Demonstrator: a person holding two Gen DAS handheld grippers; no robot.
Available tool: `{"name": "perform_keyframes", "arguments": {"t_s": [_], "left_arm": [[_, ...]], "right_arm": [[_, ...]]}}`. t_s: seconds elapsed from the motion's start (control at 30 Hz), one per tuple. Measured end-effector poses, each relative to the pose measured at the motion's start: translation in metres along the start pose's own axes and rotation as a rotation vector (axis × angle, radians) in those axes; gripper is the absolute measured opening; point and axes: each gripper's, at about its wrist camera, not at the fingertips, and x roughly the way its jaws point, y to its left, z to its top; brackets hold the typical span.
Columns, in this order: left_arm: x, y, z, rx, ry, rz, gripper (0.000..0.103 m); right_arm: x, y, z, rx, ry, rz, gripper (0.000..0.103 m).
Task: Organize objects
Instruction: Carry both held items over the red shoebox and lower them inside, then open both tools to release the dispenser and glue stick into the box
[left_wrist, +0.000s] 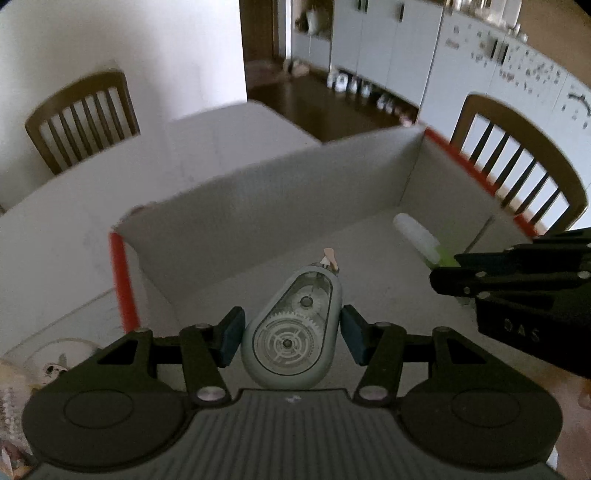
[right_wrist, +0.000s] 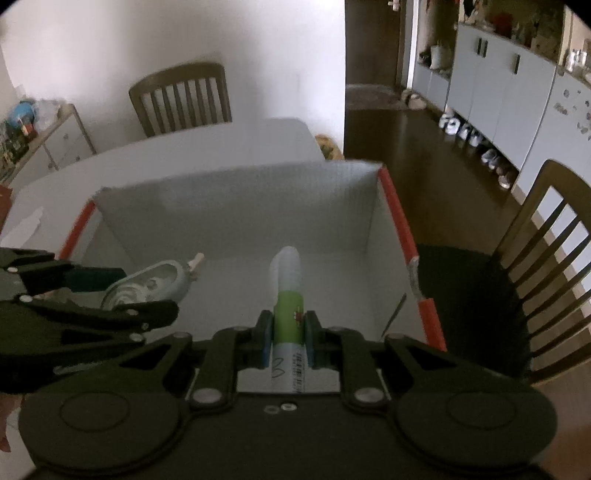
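Observation:
A white cardboard box (left_wrist: 258, 192) with red-taped corners stands open on the white table; it also shows in the right wrist view (right_wrist: 236, 192). My left gripper (left_wrist: 291, 338) hovers over the box, jaws open, and a grey-green correction tape dispenser (left_wrist: 293, 332) with clear gear window lies between the pads with small gaps either side. It also shows in the right wrist view (right_wrist: 147, 284). My right gripper (right_wrist: 287, 338) is shut on a green-and-white glue stick (right_wrist: 288, 295), held over the box; the stick shows in the left wrist view (left_wrist: 421, 238).
Wooden chairs stand behind the table (left_wrist: 85, 114) and to the right (right_wrist: 546, 266). A white table (right_wrist: 184, 147) bears the box. Grey cabinets (right_wrist: 498, 81) line the far wall, shoes along their base. A low dresser (right_wrist: 55, 144) stands at the left.

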Motion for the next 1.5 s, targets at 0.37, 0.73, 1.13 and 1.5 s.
{"name": "perform_keyframes", "arguments": {"t_s": [0.37, 0.73, 1.13, 1.5], "left_arm": [[0.04, -0.006, 0.015, 0.025, 0.163, 0.008, 0.056], [0.055, -0.006, 0.012, 0.022, 0.262, -0.017, 0.055], [0.033, -0.006, 0.007, 0.023, 0.21, -0.014, 0.054], [-0.018, 0.002, 0.01, 0.007, 0.056, -0.036, 0.054]], "right_arm": [[0.023, -0.002, -0.004, -0.023, 0.107, 0.026, 0.016], [0.036, 0.003, 0.003, -0.027, 0.21, 0.017, 0.018], [0.018, -0.006, 0.002, 0.002, 0.186, 0.048, 0.027], [-0.027, 0.005, -0.004, -0.028, 0.089, 0.075, 0.031]]}}
